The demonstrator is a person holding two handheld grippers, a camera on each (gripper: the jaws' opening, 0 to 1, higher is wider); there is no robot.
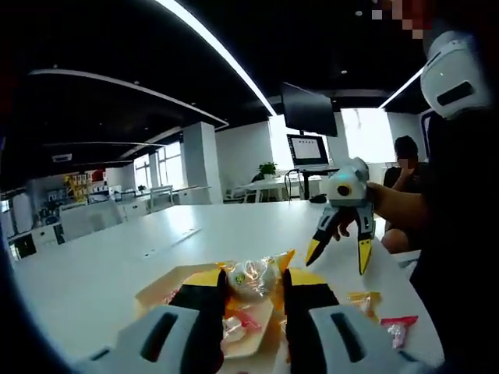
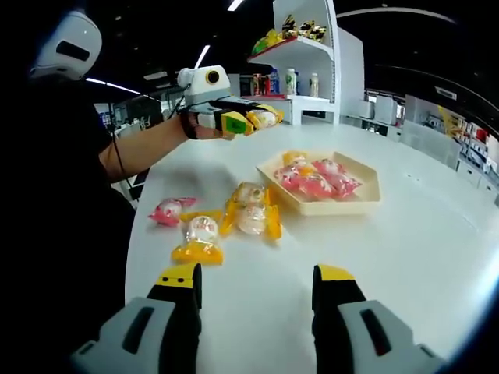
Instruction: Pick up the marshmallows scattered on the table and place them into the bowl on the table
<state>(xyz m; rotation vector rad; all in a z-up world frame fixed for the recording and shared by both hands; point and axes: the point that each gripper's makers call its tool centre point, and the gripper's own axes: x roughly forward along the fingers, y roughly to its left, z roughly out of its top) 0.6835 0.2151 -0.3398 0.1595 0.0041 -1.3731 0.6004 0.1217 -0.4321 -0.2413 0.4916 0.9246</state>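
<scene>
Left gripper [image 1: 251,290] raised above bowl [image 2: 366,199], jaws pinching wrapped marshmallow [image 1: 251,279]. Right gripper [image 2: 256,284] hovers over table [image 2: 437,249], jaws spread, nothing between. Bowl holds pink-wrapped pieces, perhaps five. Loose marshmallows [image 2: 249,210] lie just left of bowl; pink one [image 2: 168,210] nearer table edge.

In the right gripper view, bare white table [image 2: 437,257] is lying open ahead of the right gripper [image 2: 256,292], giving free passage. Three wrapped marshmallows [image 2: 234,214] are sitting clustered to the left of the bowl [image 2: 362,204], partly blocking that side. The left gripper [image 2: 248,118] is hovering above the bowl's far left, holding a marshmallow there.
</scene>
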